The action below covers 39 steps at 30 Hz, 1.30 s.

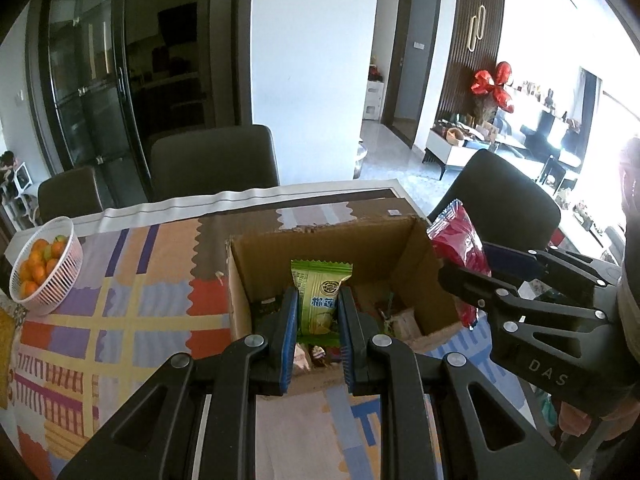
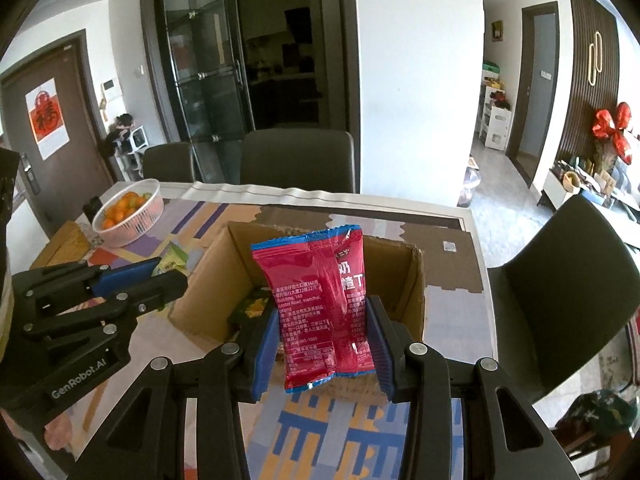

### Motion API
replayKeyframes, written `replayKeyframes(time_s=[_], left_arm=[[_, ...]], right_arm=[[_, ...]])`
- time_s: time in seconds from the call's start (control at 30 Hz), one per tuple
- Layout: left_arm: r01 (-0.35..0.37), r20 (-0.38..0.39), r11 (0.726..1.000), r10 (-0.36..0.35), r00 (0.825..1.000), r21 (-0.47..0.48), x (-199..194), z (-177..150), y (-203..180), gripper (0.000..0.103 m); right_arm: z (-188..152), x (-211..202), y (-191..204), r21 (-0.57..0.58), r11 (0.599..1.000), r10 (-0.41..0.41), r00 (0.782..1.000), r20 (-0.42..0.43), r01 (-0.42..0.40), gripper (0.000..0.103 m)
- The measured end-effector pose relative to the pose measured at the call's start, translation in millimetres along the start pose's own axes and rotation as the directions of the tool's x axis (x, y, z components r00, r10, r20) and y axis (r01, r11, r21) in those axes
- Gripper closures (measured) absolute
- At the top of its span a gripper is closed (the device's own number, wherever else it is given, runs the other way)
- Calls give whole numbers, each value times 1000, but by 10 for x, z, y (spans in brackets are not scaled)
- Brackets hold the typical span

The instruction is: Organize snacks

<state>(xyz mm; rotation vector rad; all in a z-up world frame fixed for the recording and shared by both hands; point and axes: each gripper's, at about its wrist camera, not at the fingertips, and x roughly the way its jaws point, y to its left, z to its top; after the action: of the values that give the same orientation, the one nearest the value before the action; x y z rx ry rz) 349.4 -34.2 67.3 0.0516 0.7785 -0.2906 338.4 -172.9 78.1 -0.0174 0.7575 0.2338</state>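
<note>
Snacks are held in both grippers above an open cardboard box point(image 1: 400, 248) that stands on the patterned tablecloth point(image 1: 120, 320). The left gripper point(image 1: 318, 320) is pressed onto a small green packet point(image 1: 320, 296), which is pinched at its lower half so that it stands upright over the box. A larger red pouch point(image 2: 324, 304) is clamped by the right gripper point(image 2: 322, 344) at both side edges, probably because the pouch is soft and would otherwise fold. More wrapped snacks are seen at the bottom of the box, so the box seems to be the collecting place. A white basket of oranges point(image 1: 60, 272) stands well apart, at the table's far side.
</note>
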Motion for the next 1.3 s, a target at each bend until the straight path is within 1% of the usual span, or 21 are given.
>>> replayKeyframes(time_s=[0.2,0.33,0.37,0.4,0.43,0.47,0.5,0.57,0.63,0.67,0.7,0.77,0.83,0.87,0.97,1.03,1.1,1.2,1.3], left_arm=[[6,-43,1000,-6,999,-14,273,88,69,83],[-13,-60,1000,12,998,-24,437,120,100,81],[-21,-63,1000,20,998,-21,474,120,101,75],[-28,-66,999,27,997,-17,503,112,105,66],[-34,-66,999,33,997,-18,515,111,106,62],[-45,-62,999,44,997,-22,522,94,114,61],[-51,-60,998,49,997,-22,526,86,120,61],[-67,-55,998,66,996,-21,510,45,126,59],[-82,-44,997,81,996,-13,468,-2,125,58],[-92,-33,996,92,995,-11,426,-28,119,56],[-101,-26,995,101,995,-12,398,-49,116,52],[-121,-1,993,121,993,-14,306,-96,108,50],[-137,22,990,137,990,-15,195,-149,93,49],[-141,33,990,141,989,-16,138,-170,84,46],[-144,63,989,145,987,-18,-30,-238,50,38],[-149,87,989,150,985,-16,-150,-285,17,35],[-158,113,987,159,981,-13,-282,-348,-20,29],[-160,144,987,160,977,-12,-455,-436,-63,23],[-151,163,988,151,975,-11,-612,-545,-115,21]], right_arm=[[36,207,-46,5,1000,-5,999,-32,6,61],[68,353,-84,6,1000,-14,998,-56,15,61],[69,374,-89,5,1000,-16,998,-59,17,61],[71,413,-99,5,1000,-23,998,-63,23,61],[77,437,-104,4,999,-31,998,-62,32,60],[81,453,-110,3,999,-42,997,-62,42,58],[76,471,-118,3,998,-57,996,-64,57,49],[57,467,-132,8,997,-73,995,-63,74,42],[29,436,-138,2,996,-92,994,-53,92,42],[11,422,-136,-2,995,-102,994,-50,102,42],[-13,399,-134,-2,994,-113,992,-48,113,39],[-56,341,-129,1,993,-121,992,-34,121,34],[-110,256,-116,3,992,-123,992,-18,123,33],[-132,210,-116,5,992,-124,992,-8,124,32],[-202,58,-105,14,992,-127,992,21,127,28],[-250,-60,-97,25,992,-128,991,46,127,26],[-300,-182,-89,32,991,-131,989,68,129,24],[-380,-356,-80,40,990,-139,986,96,135,20],[-481,-508,-69,55,989,-146,982,120,141,18]])
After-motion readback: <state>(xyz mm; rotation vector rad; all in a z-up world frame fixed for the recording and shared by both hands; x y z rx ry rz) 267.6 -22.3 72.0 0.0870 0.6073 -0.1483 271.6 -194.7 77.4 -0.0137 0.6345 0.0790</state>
